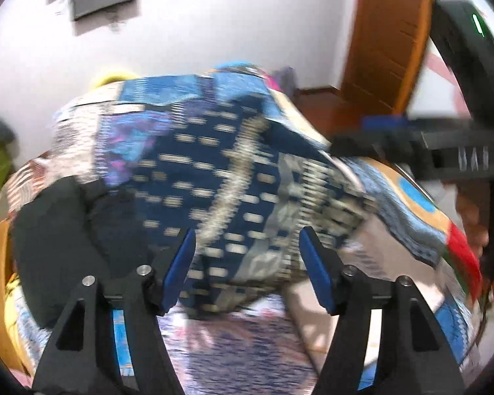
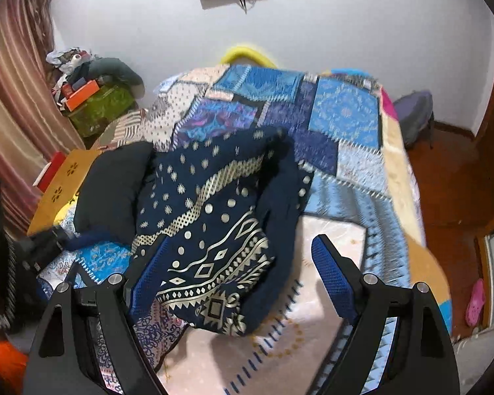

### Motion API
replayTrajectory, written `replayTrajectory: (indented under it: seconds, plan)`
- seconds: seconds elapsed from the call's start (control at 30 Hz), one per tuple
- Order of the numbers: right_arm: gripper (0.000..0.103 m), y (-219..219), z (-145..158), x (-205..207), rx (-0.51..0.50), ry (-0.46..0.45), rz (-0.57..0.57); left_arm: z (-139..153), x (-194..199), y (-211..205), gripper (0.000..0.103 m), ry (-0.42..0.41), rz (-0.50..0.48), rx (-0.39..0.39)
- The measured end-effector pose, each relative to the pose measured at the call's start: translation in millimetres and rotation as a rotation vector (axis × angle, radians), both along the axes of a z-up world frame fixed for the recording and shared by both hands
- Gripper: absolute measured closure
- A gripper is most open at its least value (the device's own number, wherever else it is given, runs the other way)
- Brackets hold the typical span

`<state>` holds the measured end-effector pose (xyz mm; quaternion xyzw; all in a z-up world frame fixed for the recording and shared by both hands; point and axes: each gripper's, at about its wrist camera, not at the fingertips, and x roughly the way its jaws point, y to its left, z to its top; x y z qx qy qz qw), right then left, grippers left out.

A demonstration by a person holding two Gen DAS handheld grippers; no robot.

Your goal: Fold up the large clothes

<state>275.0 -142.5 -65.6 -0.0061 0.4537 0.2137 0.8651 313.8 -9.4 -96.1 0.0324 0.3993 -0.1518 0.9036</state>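
Right wrist view: patchwork bedspread (image 2: 342,121) across the bed, white wall (image 2: 345,23) behind. On it, heaped navy garment with pale gold print (image 2: 207,217), beside a black cushion (image 2: 112,184). Right gripper (image 2: 243,273) spread wide above the heap, holding nothing. Left gripper (image 1: 247,263) likewise wide, patterned cloth between the blue pads (image 1: 181,263), blurred, not pinched.

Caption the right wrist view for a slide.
Open right hand-held gripper hovers over a crumpled navy patterned garment lying on a patchwork bedspread.
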Motion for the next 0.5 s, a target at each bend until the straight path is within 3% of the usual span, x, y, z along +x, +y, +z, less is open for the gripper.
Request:
replayTrajectory:
  seconds: [0.1, 0.23, 0.3, 0.37, 0.5]
  plan:
    - [0.020, 4, -21, 5, -0.012, 0.060, -0.016, -7, 16, 27, 0.038, 0.021, 0.097, 0.000]
    - [0.020, -1, -52, 8, -0.044, 0.154, -0.037, -38, 34, 44, 0.038, 0.104, 0.163, -0.028]
    - [0.020, -9, -64, 7, -0.061, 0.187, -0.061, -57, 34, 49, 0.038, 0.159, 0.171, -0.054]
    - [0.020, -22, -73, 4, -0.046, 0.219, -0.091, -77, 33, 51, 0.034, 0.216, 0.166, -0.131]
    - [0.020, -37, -76, -3, -0.015, 0.252, -0.120, -88, 18, 50, 0.027, 0.219, 0.191, -0.173]
